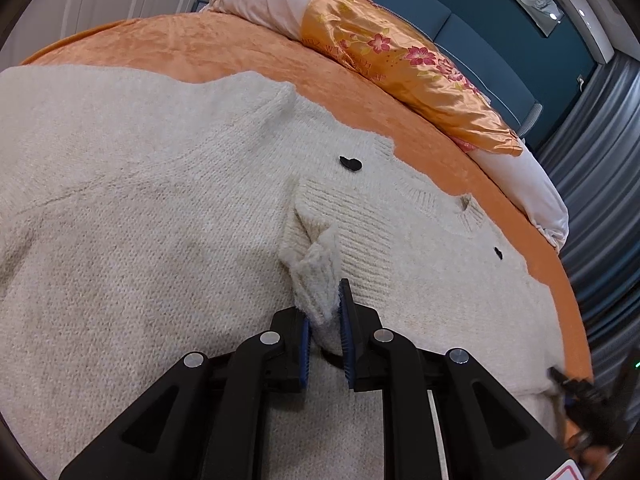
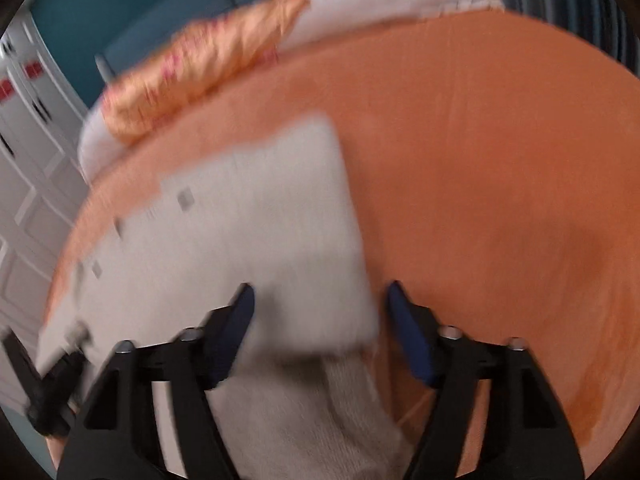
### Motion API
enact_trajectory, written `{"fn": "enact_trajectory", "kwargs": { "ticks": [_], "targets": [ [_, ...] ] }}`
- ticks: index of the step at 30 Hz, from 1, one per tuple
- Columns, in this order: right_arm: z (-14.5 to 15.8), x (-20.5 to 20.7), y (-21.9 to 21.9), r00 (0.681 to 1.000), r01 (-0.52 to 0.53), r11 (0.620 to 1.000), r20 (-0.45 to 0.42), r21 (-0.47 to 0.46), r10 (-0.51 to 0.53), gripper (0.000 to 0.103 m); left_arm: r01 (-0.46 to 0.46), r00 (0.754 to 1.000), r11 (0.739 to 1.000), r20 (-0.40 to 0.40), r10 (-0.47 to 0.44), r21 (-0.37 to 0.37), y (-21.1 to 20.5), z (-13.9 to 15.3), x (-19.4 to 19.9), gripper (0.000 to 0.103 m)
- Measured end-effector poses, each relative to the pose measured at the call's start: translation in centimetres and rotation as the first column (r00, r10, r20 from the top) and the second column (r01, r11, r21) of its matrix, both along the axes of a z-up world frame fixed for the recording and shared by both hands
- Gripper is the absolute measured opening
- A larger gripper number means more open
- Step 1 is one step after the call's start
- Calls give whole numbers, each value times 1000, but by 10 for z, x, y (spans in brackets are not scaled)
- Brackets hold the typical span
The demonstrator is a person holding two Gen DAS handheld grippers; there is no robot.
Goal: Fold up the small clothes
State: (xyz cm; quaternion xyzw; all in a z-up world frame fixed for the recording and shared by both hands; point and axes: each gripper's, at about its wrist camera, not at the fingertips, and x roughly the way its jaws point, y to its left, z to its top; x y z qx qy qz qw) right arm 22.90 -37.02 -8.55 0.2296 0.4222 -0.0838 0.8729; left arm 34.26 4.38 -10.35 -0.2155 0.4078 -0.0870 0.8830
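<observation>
Cream fuzzy knit sweater [image 1: 160, 208], soft and floppy, spread mid-frame on orange bed [image 1: 240, 44]; left claw [image 1: 326, 332] pinching cuff, right claw [image 2: 320, 320] open above.

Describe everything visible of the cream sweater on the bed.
The cream sweater is a fuzzy, loosely knitted garment with ribbed bands at the neckline and two small black marks on its front. It lies spread flat over the orange bedspread, apart from one bunched piece of knit raised and pinched between the fingers of the left tool. In the blurred right wrist view, the right tool stands open over its edge, gripping nothing.
</observation>
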Motion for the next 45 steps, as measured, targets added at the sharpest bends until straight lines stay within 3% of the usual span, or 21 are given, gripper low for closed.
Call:
{"fn": "enact_trajectory", "kwargs": {
  "ticks": [1,3,5,7,9,10,11,14,17,20,23,24,25,27,32,35,39,41,45],
  "targets": [
    [2,0,2,1000,-2,1000,9,-2,2,19,-5,1000,1000,-12,5,-8,2,4,0,16],
    [18,-4,-1,998,-30,999,53,46,27,18,-23,1000,1000,-2,23,-3,4,19,-2,13],
    [44,-11,-4,988,-34,998,152,50,26,17,-38,998,999,47,39,-19,7,33,-9,10],
    [57,-14,-4,976,-31,998,218,47,20,17,-41,999,998,31,40,40,2,26,-8,10],
    [26,-7,-10,993,-6,999,117,33,2,17,-24,999,998,-29,26,60,-2,5,-4,11],
    [1,-2,-13,999,6,999,34,47,-8,17,-33,999,998,-16,34,50,0,6,-5,11],
    [-16,-2,-17,1000,17,996,16,91,-18,17,-35,999,998,-21,37,52,0,7,-4,13],
    [4,-7,-23,997,57,987,44,148,-65,21,-35,999,998,-11,36,57,0,4,-5,13],
    [34,-18,-5,989,89,995,115,41,-93,21,-37,999,998,-2,37,43,2,1,-8,14],
    [57,-29,26,980,40,994,199,-98,-20,21,-38,999,999,4,38,39,3,0,-11,14],
    [31,-11,44,995,-45,982,82,-183,61,17,-38,999,999,6,38,35,4,2,-6,14],
    [4,-3,41,998,-56,981,6,-187,58,15,-38,999,999,6,38,27,4,1,-6,14],
    [-2,-5,36,998,-45,986,34,-161,51,15,-38,999,999,6,38,23,5,1,-7,14],
    [4,-3,27,998,-17,993,51,-116,23,14,-38,999,999,5,38,12,6,0,-7,14],
    [8,-4,36,998,-1,988,54,-153,9,14,-43,999,998,-13,42,-44,16,5,-10,14],
    [19,-21,54,1000,15,986,10,-166,-13,19,-92,996,990,-29,89,-104,43,16,-34,18],
    [20,-69,99,994,-105,987,-6,-126,105,19,-216,976,961,-18,216,-170,114,30,-77,41],
    [14,-88,120,988,-155,979,-5,-134,156,26,-301,953,937,-16,303,-175,159,37,-92,44],
    [-1,-108,146,982,-178,957,18,-228,187,38,-484,874,864,-27,486,-138,270,50,-101,52]
  ]
}}
